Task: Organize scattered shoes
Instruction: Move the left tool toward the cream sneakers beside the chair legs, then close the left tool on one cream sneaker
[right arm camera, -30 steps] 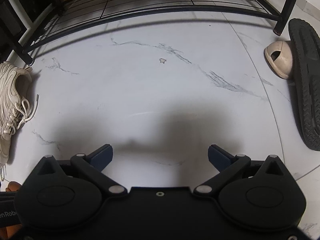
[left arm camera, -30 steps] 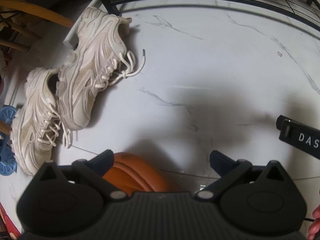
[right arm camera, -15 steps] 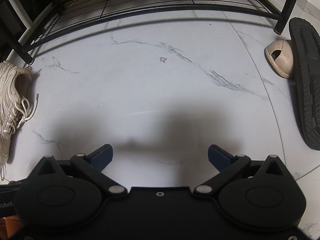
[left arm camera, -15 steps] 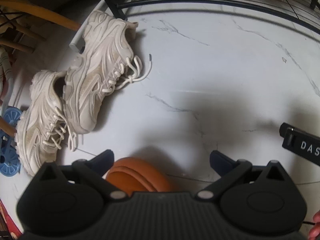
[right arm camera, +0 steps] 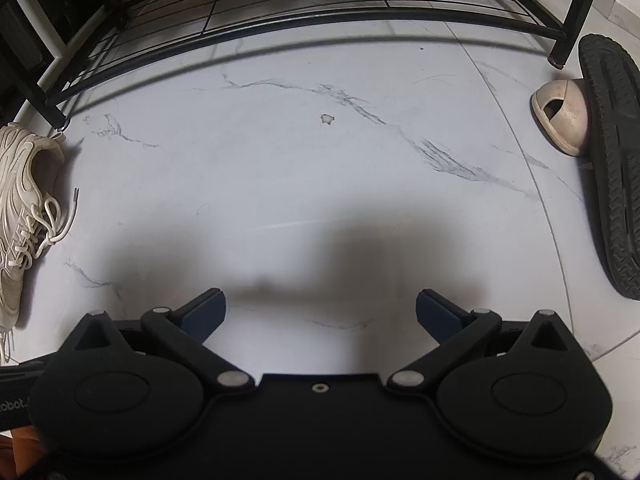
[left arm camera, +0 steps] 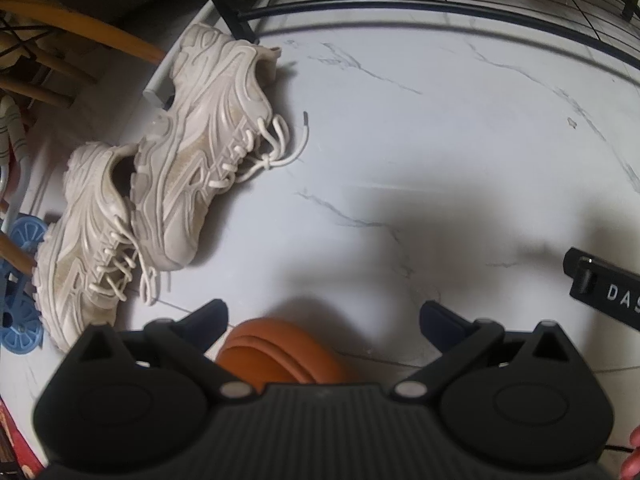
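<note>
Two beige lace-up sneakers lie on the white marble floor at the left of the left wrist view: the far one with loose laces, the near one overlapping its toe. My left gripper is open and empty, right of and nearer than the sneakers. My right gripper is open and empty over bare floor. The far sneaker also shows in the right wrist view at the left edge. A beige slipper and a black slipper on its side lie at the right.
A black metal shoe rack stands along the back, its legs near the far sneaker. An orange rounded object lies under my left gripper. Wooden chair legs and a blue wheeled toy are at the left. The right gripper's body shows at the right.
The left wrist view has shifted: the sneakers now sit further right and lower in frame. The right gripper has barely moved. Both grippers stay open.
</note>
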Demonstrator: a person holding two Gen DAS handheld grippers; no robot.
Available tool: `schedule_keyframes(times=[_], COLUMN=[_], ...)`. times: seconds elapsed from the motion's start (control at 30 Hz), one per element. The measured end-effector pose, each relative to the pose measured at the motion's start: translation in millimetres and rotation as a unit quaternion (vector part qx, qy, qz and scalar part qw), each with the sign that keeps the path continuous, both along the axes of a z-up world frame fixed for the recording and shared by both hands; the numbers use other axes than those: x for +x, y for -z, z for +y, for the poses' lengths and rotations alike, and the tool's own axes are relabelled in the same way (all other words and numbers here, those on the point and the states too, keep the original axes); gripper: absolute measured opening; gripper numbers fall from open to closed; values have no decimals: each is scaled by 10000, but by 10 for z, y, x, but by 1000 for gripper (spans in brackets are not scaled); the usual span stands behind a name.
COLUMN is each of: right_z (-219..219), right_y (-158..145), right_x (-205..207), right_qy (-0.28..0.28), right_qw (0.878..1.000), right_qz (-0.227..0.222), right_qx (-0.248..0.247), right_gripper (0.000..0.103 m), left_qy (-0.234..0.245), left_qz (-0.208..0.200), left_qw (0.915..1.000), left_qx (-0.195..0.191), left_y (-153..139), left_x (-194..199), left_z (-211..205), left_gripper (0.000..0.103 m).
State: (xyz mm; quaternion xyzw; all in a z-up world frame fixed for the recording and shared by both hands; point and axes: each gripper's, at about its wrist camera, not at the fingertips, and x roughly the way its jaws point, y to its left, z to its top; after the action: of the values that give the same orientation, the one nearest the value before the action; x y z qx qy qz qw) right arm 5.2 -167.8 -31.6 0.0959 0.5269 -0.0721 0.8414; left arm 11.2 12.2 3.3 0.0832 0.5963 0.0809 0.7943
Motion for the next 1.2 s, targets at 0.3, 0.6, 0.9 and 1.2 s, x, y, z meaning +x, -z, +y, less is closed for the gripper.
schedule_keyframes(times=[0.3, 0.6, 0.9, 1.2], right_z=[-3, -39, -102, 28], right_y=[-10, -7, -51, -98], right_x=[-10, -38, -54, -75], right_qy=[29, 52, 265, -101], right_qw=[9999, 9988, 9938, 9951], right_qz=[-111, -378, -635, -716], right_qx=[62, 304, 872, 672], right_gripper=[103, 103, 103, 103], left_qy=[32, -362, -477, -590], left_qz=[-457, -622, -971, -1135], left_qw=[9989, 9965, 9939, 9918], left_qx=[20, -416, -221, -5], left_y=[-65, -124, -238, -378], left_x=[-72, -123, -313, -508], left_z=[54, 309, 552, 935], left_gripper=[102, 102, 102, 102])
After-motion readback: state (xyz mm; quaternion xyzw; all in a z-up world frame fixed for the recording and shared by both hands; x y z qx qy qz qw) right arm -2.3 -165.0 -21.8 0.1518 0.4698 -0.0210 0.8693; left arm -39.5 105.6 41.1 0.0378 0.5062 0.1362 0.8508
